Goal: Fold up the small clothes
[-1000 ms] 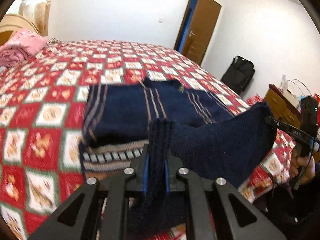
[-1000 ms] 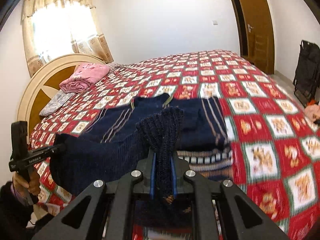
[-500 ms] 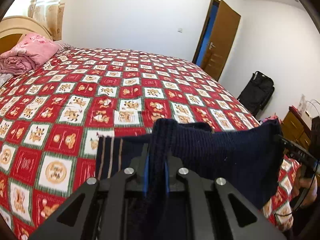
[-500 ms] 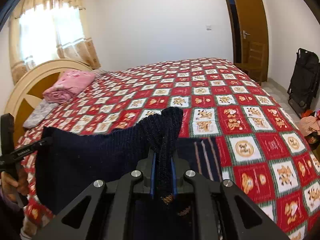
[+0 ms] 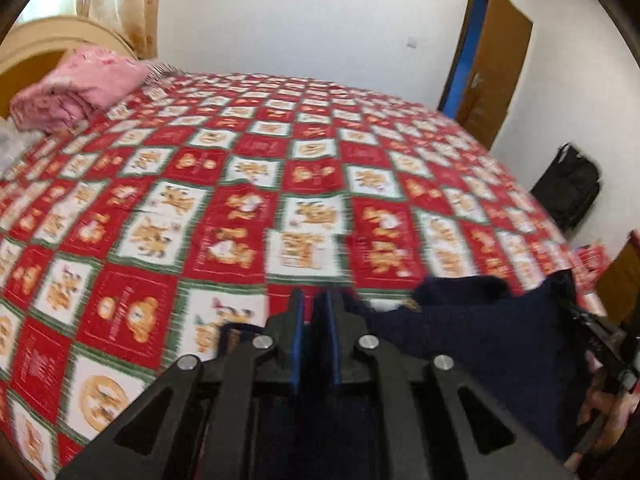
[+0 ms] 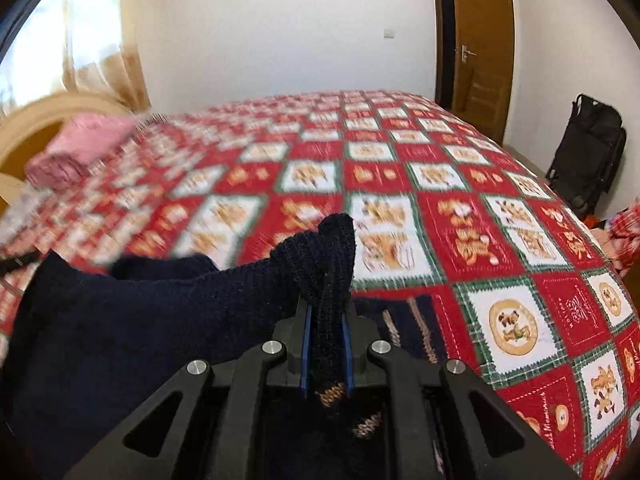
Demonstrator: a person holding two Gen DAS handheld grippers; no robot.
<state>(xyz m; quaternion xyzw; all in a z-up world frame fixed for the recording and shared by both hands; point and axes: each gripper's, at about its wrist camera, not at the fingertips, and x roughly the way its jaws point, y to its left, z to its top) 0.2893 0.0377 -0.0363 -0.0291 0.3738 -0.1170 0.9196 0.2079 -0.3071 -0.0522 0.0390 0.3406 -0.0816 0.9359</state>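
A dark navy knit sweater [image 6: 160, 312] with tan stripes hangs between my grippers over the near edge of the bed. My right gripper [image 6: 326, 312] is shut on a bunched fold of it, which sticks up between the blue pads. My left gripper [image 5: 314, 316] has its pads close together with a narrow gap, and no cloth shows between them. In the left wrist view the sweater [image 5: 492, 340] sags to the right, its far corner still pinched by the right gripper [image 5: 588, 324].
The bed has a red, white and green checked quilt [image 5: 280, 208]. A pink folded blanket [image 5: 76, 88] lies by the wooden headboard. A black bag [image 6: 588, 148] stands on the floor by the brown door [image 6: 480, 44]. A wooden dresser [image 5: 624, 272] is at the right.
Both grippers moved forward over the bed with the sweater. The cloth that stuck up between the left pads is gone from them; the right gripper still holds its fold.
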